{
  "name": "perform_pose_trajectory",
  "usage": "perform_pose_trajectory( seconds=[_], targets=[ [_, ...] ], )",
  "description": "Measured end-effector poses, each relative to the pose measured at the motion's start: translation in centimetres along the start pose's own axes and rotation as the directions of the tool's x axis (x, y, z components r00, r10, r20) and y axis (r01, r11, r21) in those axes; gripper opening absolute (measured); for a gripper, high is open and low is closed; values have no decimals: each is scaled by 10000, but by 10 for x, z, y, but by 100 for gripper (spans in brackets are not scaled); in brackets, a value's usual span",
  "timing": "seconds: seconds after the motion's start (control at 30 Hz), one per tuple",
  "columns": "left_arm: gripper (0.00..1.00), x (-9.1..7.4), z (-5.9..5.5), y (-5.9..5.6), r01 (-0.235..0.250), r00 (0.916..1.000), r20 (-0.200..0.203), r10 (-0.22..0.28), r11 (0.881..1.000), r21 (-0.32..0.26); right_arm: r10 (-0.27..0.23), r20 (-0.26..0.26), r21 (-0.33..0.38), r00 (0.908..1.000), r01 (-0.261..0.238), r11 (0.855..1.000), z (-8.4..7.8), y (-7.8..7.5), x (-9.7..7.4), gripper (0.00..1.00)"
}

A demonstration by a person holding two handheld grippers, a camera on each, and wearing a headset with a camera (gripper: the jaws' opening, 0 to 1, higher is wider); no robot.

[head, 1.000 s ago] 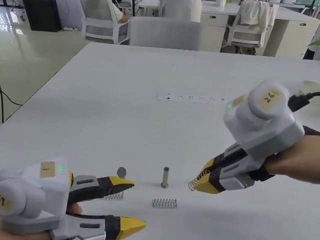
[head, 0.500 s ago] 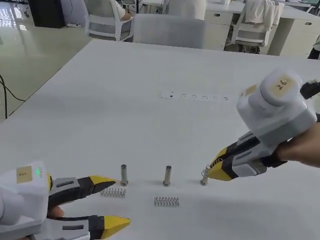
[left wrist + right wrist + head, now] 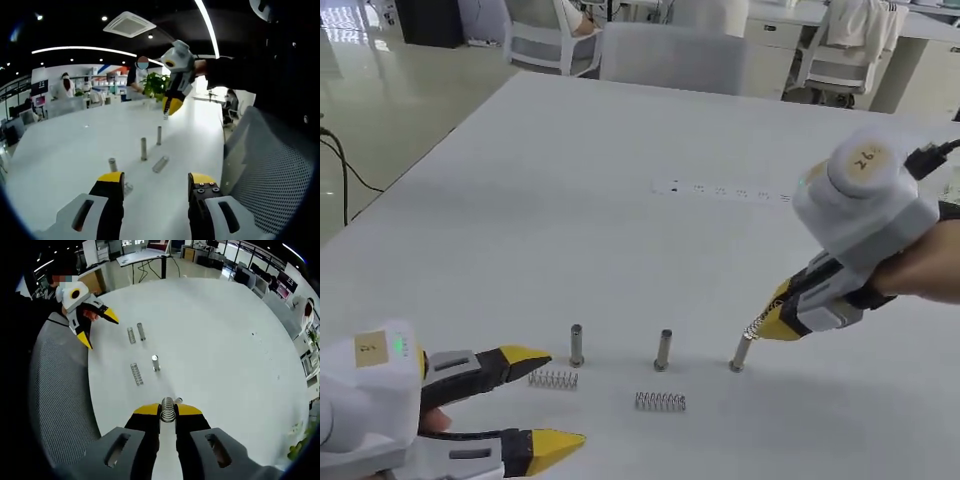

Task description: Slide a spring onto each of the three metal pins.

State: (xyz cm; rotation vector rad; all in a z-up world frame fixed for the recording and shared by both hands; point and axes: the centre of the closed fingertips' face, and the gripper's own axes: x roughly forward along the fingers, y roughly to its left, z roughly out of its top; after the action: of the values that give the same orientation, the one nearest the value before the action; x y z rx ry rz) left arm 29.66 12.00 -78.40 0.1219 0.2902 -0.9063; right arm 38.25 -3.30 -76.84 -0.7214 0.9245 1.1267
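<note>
Two grippers: left gripper (image 3: 563, 398), right gripper (image 3: 770, 325). Three pins (image 3: 577, 345) (image 3: 663, 350) (image 3: 741, 353). Three springs (image 3: 553, 379) (image 3: 660, 402) (image 3: 754, 326), one held.

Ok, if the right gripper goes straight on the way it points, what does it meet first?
Most likely the rightmost pin: the spring clamped in the right gripper points down at its top. Whether the spring already touches it is unclear.

round sticker (image 3: 866, 158) | on the top of the right gripper (image 3: 767, 327) | two handwritten digits, "26" if read turned, "92" as it lies || yellow tag (image 3: 370, 349) | on the body of the left gripper (image 3: 555, 398) | dark print, too small to read
</note>
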Motion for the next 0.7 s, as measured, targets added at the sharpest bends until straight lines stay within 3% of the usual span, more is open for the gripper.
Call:
perform_pose_trajectory(
  seconds=[0.13,0.4,0.7],
  targets=[
    [45,0,-1,-1,8,10000,-24,-8,10000,33,-174,-435,-222,9989,164,9996,-5,-8,5,8],
    [45,0,-2,0,7,10000,-14,-7,10000,-4,120,-741,-188,9972,-134,9997,-8,-11,17,8],
    [45,-2,-3,1,-5,10000,10,5,10000,-11,73,-1111,-426,9938,-121,9990,-9,-14,23,8]
  ],
)
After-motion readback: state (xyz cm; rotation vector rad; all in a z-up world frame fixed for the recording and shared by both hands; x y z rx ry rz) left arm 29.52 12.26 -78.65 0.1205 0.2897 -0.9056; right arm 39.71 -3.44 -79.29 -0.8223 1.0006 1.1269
